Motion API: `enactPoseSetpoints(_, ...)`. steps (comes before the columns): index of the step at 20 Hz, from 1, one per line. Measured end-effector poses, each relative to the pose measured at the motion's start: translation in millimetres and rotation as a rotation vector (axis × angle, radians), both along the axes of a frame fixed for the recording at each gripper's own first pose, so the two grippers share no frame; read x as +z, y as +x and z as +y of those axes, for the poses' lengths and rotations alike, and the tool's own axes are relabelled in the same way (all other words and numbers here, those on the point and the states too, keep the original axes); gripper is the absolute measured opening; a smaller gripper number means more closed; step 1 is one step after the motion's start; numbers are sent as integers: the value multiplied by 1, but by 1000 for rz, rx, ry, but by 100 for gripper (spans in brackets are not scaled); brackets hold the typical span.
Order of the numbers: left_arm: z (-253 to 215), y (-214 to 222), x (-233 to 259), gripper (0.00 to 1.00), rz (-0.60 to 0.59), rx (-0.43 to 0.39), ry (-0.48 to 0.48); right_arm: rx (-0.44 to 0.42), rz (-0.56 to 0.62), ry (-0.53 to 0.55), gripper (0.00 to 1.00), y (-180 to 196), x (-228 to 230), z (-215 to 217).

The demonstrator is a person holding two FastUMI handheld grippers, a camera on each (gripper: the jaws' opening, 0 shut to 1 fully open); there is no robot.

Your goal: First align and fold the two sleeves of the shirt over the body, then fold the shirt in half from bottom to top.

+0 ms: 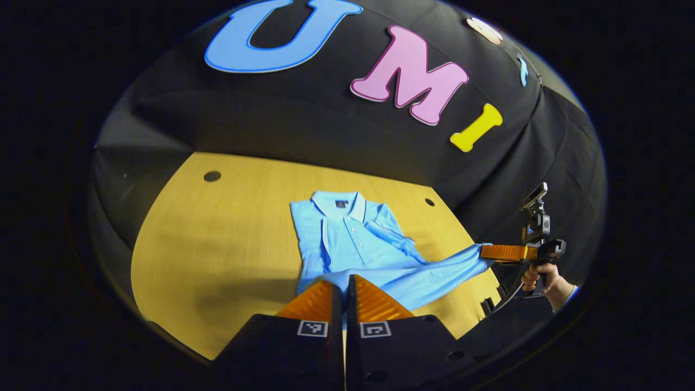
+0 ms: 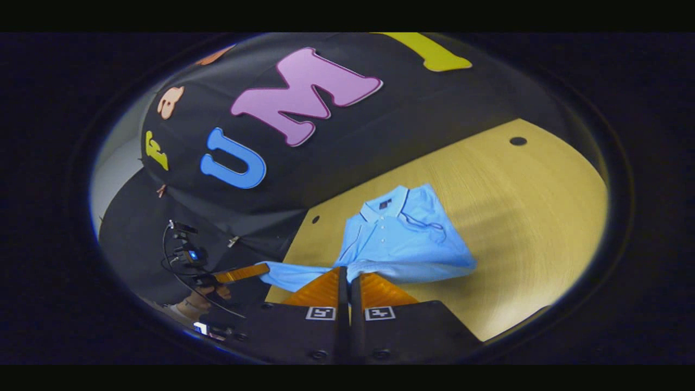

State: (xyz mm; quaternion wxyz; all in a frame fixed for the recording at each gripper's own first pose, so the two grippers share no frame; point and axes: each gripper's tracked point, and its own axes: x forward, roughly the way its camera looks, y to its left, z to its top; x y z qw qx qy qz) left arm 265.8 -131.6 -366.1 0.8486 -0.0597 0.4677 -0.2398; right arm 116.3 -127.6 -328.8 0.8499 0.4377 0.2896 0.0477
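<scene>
The light blue polo shirt (image 1: 353, 239) lies collar-away on the wooden table (image 1: 217, 244), ahead of both grippers, and the sleeve stage looks finished: in the left gripper view one sleeve (image 1: 396, 233) lies folded across the chest, and the body has narrowed to a tidy panel, though the other sleeve's fold is harder to make out. The left gripper (image 1: 343, 296) has its fingers closed almost together on the hem corner nearest it, and the right gripper (image 2: 347, 288) is likewise pinched onto its own corner. In the left gripper view that second gripper (image 1: 497, 252) shows off to the right, held by a hand (image 1: 543, 277), with the bottom edge lifted and stretched between the two. The bottom-to-top fold appears under way; what remains is carrying the hem forward to the collar (image 1: 342, 203) and laying it flat.
</scene>
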Motion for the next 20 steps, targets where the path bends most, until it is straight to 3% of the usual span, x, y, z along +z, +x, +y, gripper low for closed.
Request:
enactPoseSetpoints(4,-24,101,19,7,-194,67,-6,-16,-68,-110,5,89,0,-43)
enactPoseSetpoints(7,-38,153,-22,7,-163,139,3,-67,-88,-123,8,159,-24,-73)
enactPoseSetpoints(10,-45,197,-83,7,-112,159,77,-71,-9,-180,7,212,-83,-95)
enactPoseSetpoints(12,-47,213,-116,7,-87,186,139,-53,52,-191,4,239,-125,-95)
enactPoseSetpoints(14,-36,223,-135,7,-56,263,200,-38,111,-184,1,253,-156,-77)
enactPoseSetpoints(15,-34,229,-150,7,-40,303,221,-31,124,-183,9,256,-163,-70)
enactPoseSetpoints(16,-37,231,-158,7,-31,319,232,-30,118,-185,0,258,-165,-68)
enactPoseSetpoints(17,-39,231,-157,8,-32,315,244,-28,114,-195,12,258,-167,-63)
enactPoseSetpoints(18,-40,228,-155,14,-24,297,269,-24,112,-200,0,260,-172,-59)
enactPoseSetpoints(19,-40,221,-156,18,11,268,281,-14,119,-199,25,259,-176,-54)
enactPoseSetpoints(20,-38,214,-153,37,37,251,301,-4,130,-202,50,256,-180,-56)
